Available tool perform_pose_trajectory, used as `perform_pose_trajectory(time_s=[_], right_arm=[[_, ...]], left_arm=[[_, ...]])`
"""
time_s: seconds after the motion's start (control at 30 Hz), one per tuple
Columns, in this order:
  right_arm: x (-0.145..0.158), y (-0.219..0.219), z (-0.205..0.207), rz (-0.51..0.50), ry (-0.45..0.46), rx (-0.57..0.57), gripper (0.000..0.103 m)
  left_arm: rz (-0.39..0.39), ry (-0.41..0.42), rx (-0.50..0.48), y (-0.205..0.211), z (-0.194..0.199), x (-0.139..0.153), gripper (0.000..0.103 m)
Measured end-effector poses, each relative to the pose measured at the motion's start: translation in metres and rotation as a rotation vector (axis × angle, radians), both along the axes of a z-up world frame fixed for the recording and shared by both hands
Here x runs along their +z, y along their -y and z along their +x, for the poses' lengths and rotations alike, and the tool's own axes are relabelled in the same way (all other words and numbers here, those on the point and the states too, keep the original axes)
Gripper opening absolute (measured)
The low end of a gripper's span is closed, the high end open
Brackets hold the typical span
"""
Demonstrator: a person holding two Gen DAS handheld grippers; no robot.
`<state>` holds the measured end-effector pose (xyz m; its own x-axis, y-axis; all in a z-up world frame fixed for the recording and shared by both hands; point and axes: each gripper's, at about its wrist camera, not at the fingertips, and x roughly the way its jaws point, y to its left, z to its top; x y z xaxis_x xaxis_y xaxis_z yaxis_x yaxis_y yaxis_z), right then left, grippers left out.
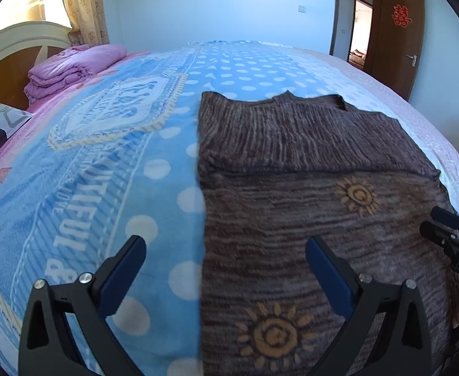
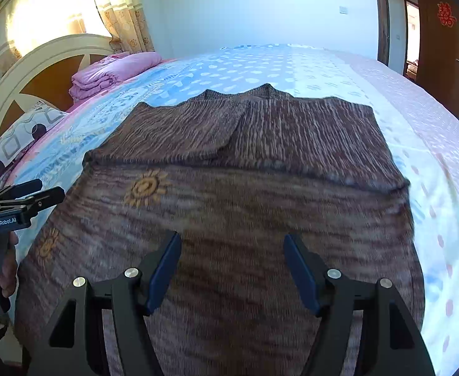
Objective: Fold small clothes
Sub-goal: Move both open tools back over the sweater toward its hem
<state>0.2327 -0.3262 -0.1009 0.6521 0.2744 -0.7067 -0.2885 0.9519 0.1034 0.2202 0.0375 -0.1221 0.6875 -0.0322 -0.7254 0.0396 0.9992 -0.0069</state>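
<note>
The sweater (image 2: 229,194) lies flat on the bed (image 1: 104,156), sleeves folded in, long axis running away from both tongs. Right tongs (image 2: 232,269) hover released over its near hem; left tongs (image 1: 226,269) straddle its left edge, released.

Daylight floods in through the curtained window (image 2: 57,15), which glares white in both views. The room is bright with a cool blue cast. Fisheye distortion bulges the bed (image 1: 104,188) and darkens the corners. The sweater (image 2: 229,203) looks softly blurred near the lens
</note>
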Motion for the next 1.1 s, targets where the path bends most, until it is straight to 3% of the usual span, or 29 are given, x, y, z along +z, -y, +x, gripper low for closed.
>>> perform_pose_trajectory(time_s=[0.7,1.1], right_arm=[[-0.005,0.012,-0.073,-0.045,-0.014,0.008,0.073],[-0.008,0.017,-0.104,-0.078,-0.015,0.033,0.074]], left_arm=[[0.019,-0.044,-0.103,0.024,-0.070,-0.017,0.103],[0.028,-0.077,-0.124,0.030,-0.087,-0.030,0.103]])
